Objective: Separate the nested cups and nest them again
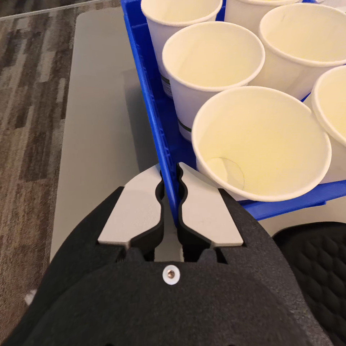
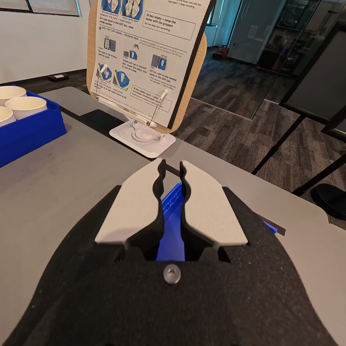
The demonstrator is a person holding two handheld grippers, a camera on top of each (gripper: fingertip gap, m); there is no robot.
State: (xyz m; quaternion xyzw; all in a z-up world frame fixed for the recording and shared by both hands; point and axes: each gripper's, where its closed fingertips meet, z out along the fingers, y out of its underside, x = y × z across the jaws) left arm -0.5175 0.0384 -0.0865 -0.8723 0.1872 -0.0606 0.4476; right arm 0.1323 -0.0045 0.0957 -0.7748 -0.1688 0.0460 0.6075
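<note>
The left gripper (image 1: 169, 169) is closed on the thin side wall of the blue plastic box (image 1: 149, 112), one finger outside, one inside. White paper cups (image 1: 213, 54) are stood singly in that box near the grey table's (image 1: 97, 93) edge; several are cropped by the frame. The right gripper (image 2: 172, 162) is seen narrowly parted over a second blue plastic box (image 2: 171, 230); a grip on its wall cannot be confirmed, most of it being hidden. A printed instruction sheet on a white stand (image 2: 144, 138) is set at the table's far edge. Dark patterned carpet (image 2: 234, 131) is seen beyond.
</note>
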